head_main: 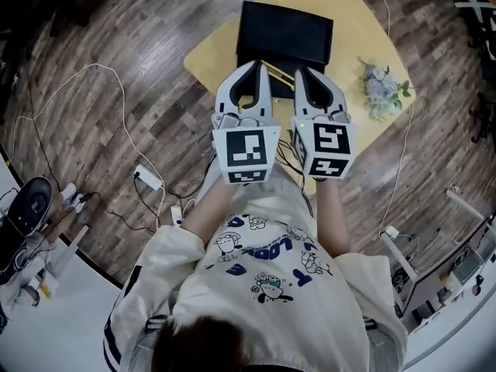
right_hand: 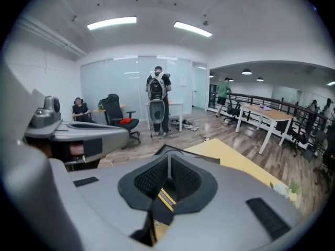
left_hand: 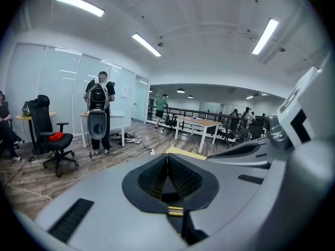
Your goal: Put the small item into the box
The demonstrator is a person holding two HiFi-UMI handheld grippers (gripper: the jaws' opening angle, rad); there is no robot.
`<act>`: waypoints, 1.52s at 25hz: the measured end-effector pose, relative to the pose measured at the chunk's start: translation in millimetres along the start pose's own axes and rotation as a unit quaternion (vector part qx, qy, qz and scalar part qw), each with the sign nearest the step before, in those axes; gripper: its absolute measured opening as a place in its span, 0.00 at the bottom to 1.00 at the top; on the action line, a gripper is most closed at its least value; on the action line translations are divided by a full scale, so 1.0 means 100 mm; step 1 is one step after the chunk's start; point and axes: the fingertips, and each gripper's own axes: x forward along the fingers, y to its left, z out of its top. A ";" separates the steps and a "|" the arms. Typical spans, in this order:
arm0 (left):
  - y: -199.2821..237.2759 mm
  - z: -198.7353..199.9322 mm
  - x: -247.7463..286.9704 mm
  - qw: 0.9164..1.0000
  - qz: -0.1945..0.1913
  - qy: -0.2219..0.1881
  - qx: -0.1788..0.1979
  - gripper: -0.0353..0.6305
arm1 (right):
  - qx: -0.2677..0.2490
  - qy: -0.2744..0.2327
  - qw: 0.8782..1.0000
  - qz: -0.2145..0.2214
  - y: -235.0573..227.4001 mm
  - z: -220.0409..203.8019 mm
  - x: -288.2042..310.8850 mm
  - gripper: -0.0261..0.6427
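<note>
Head view: the person stands at the near edge of the bench [head_main: 359, 23], both forearms stretched forward and level. The left hand-held gripper [head_main: 260, 65] and the right hand-held gripper [head_main: 301, 73] are held side by side, close together, with their marker cubes [head_main: 246, 153] towards the camera and their tips pointing far. Both hover over the near part of the bench, just short of the black box [head_main: 284, 36], which lies flat at the far middle. The small flower bunch [head_main: 381, 90] rests near the bench's right edge, well apart from the box and from both tools. The floor [head_main: 116, 37] is of dark wood planks; white cables [head_main: 77, 74] trail across it at left to a power strip [head_main: 147, 178]. Left gripper view: the jaws are closed tip to tip, with nothing between them. Beyond lies an open office with ceiling strip lights [left_hand: 146, 44], a glass partition [left_hand: 47, 88], a black office chair [left_hand: 49, 135], a standing person wearing a backpack [left_hand: 99, 111] and pale tables [left_hand: 198, 125]. Right gripper view: these jaws also meet at the tips and hold nothing. The yellow bench top runs away to the right with the flower bunch at its lower right, and a seated person [right_hand: 79, 109] appears at far left.
</note>
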 end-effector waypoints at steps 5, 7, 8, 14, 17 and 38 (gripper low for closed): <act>-0.11 0.20 -0.12 1.000 -0.008 -0.023 0.014 0.08 | 0.025 -0.062 0.997 -0.036 -0.06 0.21 -0.28 0.10; -0.16 0.26 -0.17 0.999 -0.011 -0.031 0.021 0.08 | 0.025 -0.081 0.995 -0.048 -0.07 0.29 -0.37 0.10; -0.18 0.30 -0.19 0.999 -0.013 -0.036 0.024 0.08 | 0.025 -0.089 0.994 -0.053 -0.08 0.32 -0.41 0.10; -0.26 0.46 -0.27 0.997 -0.018 -0.060 0.037 0.08 | 0.042 -0.103 0.992 -0.065 -0.11 0.34 -0.55 0.10; -0.27 0.49 -0.30 0.997 -0.018 -0.066 0.040 0.08 | 0.046 -0.110 0.991 -0.064 -0.09 0.34 -0.61 0.09; -0.36 0.54 -0.41 0.996 -0.011 -0.075 0.049 0.08 | 0.055 -0.129 0.988 -0.065 -0.07 0.38 -0.73 0.09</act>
